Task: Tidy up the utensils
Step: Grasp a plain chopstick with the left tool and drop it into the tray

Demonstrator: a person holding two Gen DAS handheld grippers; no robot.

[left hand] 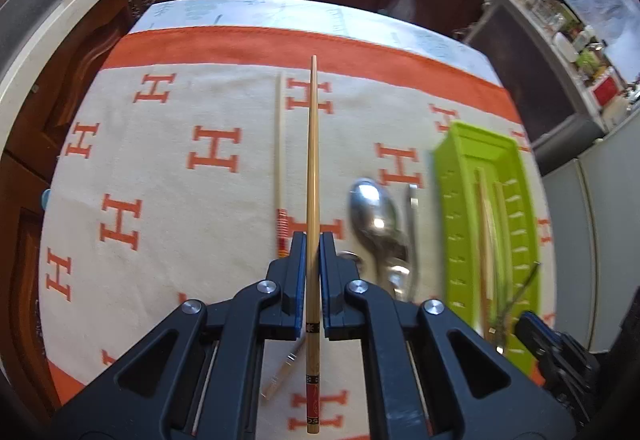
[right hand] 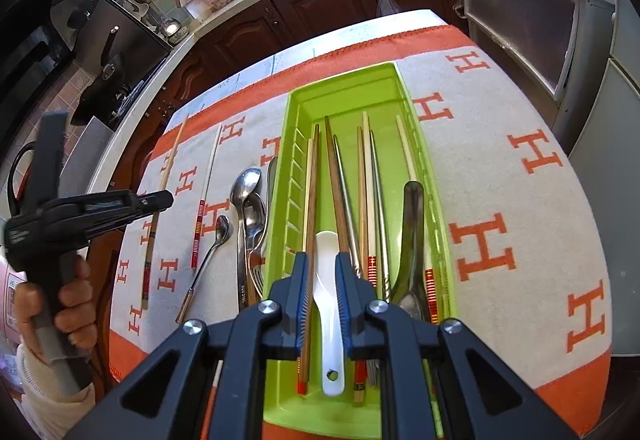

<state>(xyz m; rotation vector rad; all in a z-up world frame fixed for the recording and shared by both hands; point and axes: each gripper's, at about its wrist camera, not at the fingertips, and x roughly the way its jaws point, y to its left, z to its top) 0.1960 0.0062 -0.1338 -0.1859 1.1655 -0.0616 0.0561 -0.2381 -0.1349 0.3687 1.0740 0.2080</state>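
My left gripper (left hand: 313, 240) is shut on a bamboo chopstick (left hand: 312, 160) with a red and black end, held along the fingers above the cloth. In the right wrist view the same gripper (right hand: 164, 199) hangs left of the green tray (right hand: 298, 96), with the chopstick (right hand: 170, 160) crossing it. My right gripper (right hand: 322, 260) sits over the near end of the tray, its pads pressing on the handle of a white ceramic spoon (right hand: 329, 320). Several chopsticks and a dark ladle (right hand: 414, 224) lie lengthwise in the tray. The tray (left hand: 452, 200) also shows at the right of the left wrist view.
On the H-patterned cloth (right hand: 520, 200) left of the tray lie a red-striped chopstick (right hand: 204, 200), a small spoon (right hand: 212, 252) and larger metal spoons (right hand: 246, 192) with a fork. A person's hand (right hand: 72, 304) grips the left handle. Dark cabinets (right hand: 320, 0) stand beyond the table's far edge.
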